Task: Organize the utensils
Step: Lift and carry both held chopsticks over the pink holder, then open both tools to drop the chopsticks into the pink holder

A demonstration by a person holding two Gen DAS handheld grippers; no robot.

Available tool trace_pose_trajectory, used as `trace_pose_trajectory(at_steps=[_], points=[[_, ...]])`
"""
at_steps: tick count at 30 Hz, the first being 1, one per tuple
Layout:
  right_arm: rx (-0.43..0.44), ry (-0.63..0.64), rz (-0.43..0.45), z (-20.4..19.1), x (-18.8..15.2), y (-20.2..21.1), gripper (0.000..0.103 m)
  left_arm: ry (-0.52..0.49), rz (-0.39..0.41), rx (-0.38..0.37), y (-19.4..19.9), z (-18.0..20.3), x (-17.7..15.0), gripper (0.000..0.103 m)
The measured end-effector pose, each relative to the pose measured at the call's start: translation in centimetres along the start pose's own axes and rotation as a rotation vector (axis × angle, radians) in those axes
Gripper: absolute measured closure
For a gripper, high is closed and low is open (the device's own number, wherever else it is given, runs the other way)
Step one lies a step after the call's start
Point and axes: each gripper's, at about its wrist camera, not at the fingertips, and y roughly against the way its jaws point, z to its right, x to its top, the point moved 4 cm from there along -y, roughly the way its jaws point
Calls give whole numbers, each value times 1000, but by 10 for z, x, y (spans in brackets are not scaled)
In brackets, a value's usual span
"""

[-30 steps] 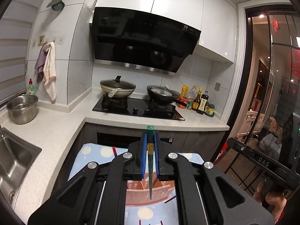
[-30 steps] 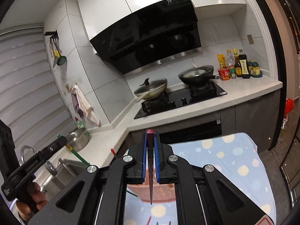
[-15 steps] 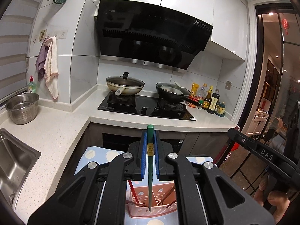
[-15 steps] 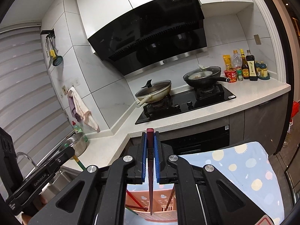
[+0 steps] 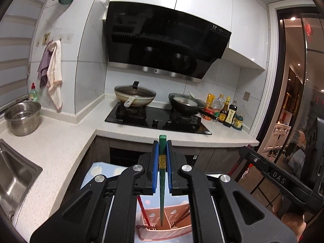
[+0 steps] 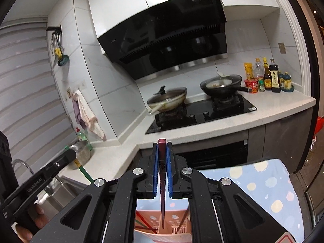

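Note:
My left gripper [image 5: 162, 151] is shut on a green chopstick [image 5: 162, 184] that points down, its tip at the mouth of a pink perforated utensil basket [image 5: 172, 229]. My right gripper [image 6: 162, 154] is shut on a dark red chopstick [image 6: 162, 190], its tip also at the basket [image 6: 149, 237]. Several chopsticks, red [image 5: 142, 208] and dark, stand in the basket. The basket rests on a blue dotted cloth [image 6: 267, 190]. The right gripper's body shows at the right of the left wrist view [image 5: 279, 180]. The left gripper's body shows at the left of the right wrist view [image 6: 40, 180].
A white L-shaped counter [image 5: 60, 141] holds a black hob [image 5: 158, 119] with a lidded wok [image 5: 134, 97] and a black pan [image 5: 184, 103]. Sauce bottles [image 5: 228, 113] stand at its right. A steel pot [image 5: 22, 117] and a sink [image 5: 12, 178] are at the left.
Both grippers have tilted and lowered towards the basket with their chopsticks. The basket has come into view below the tips, and the chopstick tips have moved down to its mouth.

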Motion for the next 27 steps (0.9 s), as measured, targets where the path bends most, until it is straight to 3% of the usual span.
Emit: trace_pose_trajectory(at_steps=[5,9,11,14,16,24,27], points=[[-26,8,-61,7,-20,-15,96,29,-55,6,-15,-11,-17,96],[-47,11,-72,11,-26,-18,93,32,-52,8,-14,-13,-21,95],[-60,6,-67,13,-26,-16,88,30,-47,13,-13,-13,-20,90],[-64,-7,-64,16,-27,-10,78,41,-42,33,-8,-16,-21,74],[-68,-2,-61,15,-30,-2,76,39,-43,45,-5,-18,-22,70],[-74,42,-105,6,-62,34,74,12,-88,81,17,-14,-46,68],[-87,57,-127,3,-84,54,67,-1,-110,75,29,-9,-63,64]])
